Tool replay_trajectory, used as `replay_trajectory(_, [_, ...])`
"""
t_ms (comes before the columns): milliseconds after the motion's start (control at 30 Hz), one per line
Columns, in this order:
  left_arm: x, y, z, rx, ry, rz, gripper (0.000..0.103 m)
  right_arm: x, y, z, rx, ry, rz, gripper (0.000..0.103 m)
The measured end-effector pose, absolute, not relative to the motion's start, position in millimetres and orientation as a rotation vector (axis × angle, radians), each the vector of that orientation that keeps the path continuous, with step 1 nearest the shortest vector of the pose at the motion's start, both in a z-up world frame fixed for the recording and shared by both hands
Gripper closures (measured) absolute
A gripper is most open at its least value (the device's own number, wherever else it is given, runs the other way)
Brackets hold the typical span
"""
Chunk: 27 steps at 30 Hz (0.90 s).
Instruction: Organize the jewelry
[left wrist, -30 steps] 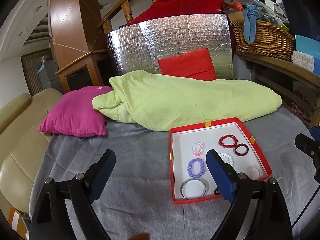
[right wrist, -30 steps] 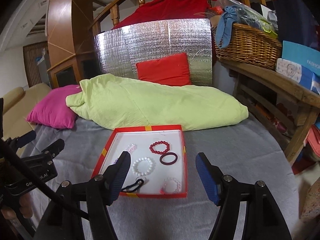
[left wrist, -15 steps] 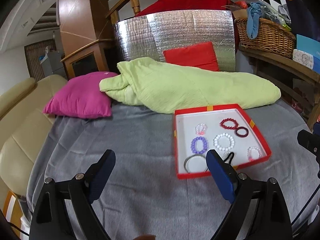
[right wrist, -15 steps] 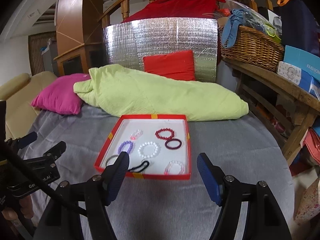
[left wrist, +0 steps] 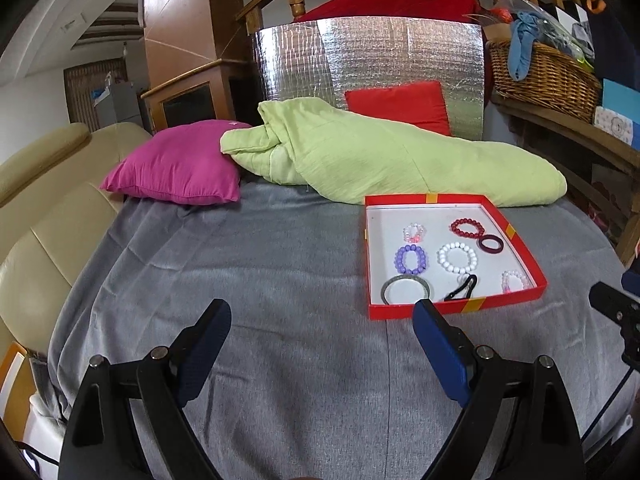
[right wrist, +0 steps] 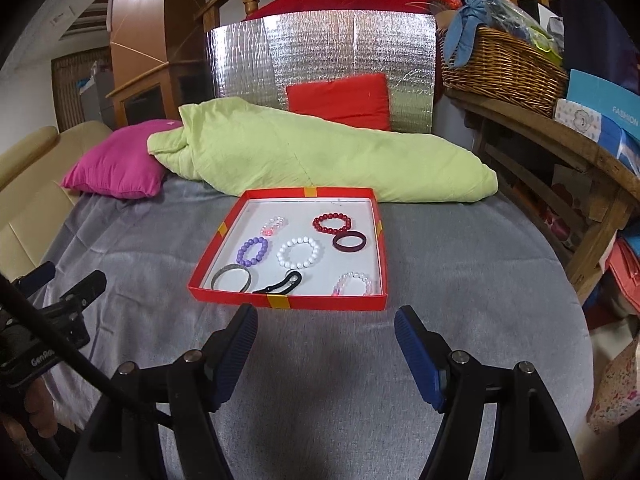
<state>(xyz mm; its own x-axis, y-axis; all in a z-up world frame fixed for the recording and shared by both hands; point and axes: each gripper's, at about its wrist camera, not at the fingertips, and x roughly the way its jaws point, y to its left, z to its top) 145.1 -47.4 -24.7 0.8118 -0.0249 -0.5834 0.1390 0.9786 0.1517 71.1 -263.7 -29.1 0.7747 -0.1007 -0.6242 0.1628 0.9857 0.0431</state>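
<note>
Grey bedspread (right wrist: 460,320), red tray (right wrist: 286,301)

Both cameras sit low over the grey bedspread (left wrist: 248,280), facing the green quilt (right wrist: 320,160) at the far side. The left view stands left of the red tray (left wrist: 456,307); the right view faces it squarely (right wrist: 286,300). Both share tray, quilt and cushions.

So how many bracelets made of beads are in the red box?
5: a red bead bracelet far right, a pink-clear one far left, a purple one mid-left, a white one centre, a pale pink one near right. None seem hidden.
</note>
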Motion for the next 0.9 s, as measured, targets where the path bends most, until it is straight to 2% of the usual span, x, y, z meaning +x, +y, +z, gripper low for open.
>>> replay_trajectory(900, [155.5,-50.4,-37.9,0.212,0.644,-0.074,0.011,88.8,-258.2,-48.1,0.082,0.729,-0.147,0.028])
